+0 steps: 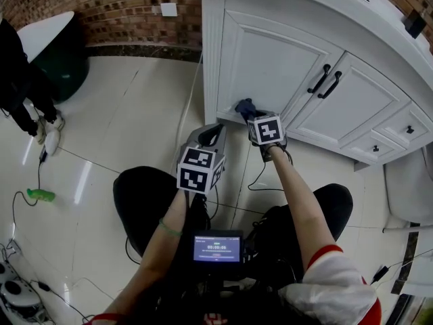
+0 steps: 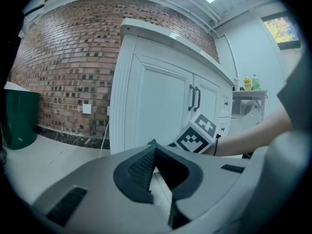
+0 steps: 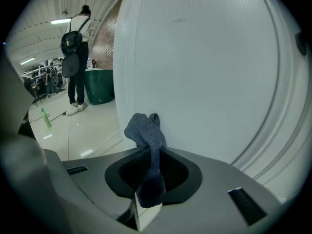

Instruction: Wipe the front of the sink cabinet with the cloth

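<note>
The white sink cabinet (image 1: 270,66) fills the upper right of the head view, its doors carrying black handles (image 1: 319,78). My right gripper (image 1: 252,114) is shut on a blue-grey cloth (image 1: 243,105) and holds it against the bottom left corner of the left door. In the right gripper view the cloth (image 3: 145,130) bunches up out of the right gripper (image 3: 153,152) and touches the door panel (image 3: 204,72). My left gripper (image 1: 215,133) hangs lower left, apart from the cabinet, jaws together and nothing in them. The left gripper (image 2: 155,147) faces the cabinet (image 2: 156,106).
A person (image 1: 17,80) stands at far left by a dark green bin (image 1: 64,59). A green bottle (image 1: 40,195) and cables lie on the tiled floor. A white cable (image 1: 193,107) runs down beside the cabinet's left corner. A screen device (image 1: 216,248) sits below me.
</note>
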{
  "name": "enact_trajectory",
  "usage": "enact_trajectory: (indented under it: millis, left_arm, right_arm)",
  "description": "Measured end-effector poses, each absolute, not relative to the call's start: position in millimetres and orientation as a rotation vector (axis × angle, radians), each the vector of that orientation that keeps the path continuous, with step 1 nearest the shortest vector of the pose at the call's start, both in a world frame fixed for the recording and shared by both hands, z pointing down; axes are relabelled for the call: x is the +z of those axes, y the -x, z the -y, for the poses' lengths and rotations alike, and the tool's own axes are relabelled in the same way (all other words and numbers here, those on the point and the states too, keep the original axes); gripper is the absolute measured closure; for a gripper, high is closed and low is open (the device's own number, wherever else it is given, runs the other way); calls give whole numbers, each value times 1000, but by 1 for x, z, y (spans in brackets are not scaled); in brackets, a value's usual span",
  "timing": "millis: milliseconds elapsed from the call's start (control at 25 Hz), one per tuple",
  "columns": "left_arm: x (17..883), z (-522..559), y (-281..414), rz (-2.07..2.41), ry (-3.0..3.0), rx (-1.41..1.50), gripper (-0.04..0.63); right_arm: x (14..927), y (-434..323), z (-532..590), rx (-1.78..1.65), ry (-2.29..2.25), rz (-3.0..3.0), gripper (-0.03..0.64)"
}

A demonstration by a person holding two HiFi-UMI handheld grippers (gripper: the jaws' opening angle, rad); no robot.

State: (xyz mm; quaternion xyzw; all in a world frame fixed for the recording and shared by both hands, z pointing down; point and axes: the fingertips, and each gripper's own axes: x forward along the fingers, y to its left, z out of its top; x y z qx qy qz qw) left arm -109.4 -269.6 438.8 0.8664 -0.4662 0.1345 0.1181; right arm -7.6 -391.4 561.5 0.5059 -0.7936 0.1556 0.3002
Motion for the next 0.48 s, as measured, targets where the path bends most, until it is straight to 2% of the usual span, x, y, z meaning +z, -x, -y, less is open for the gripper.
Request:
enact_trajectory:
  millis: [240,480]
  left_arm:
    - [444,272,107,1355,-2535,411,575]
    - [447,271,104,1353,-2530,423,575]
  right_arm:
    - [597,-3,393,439,-1330,1987,554]
    - [558,6,388,374,-1290,2115,554]
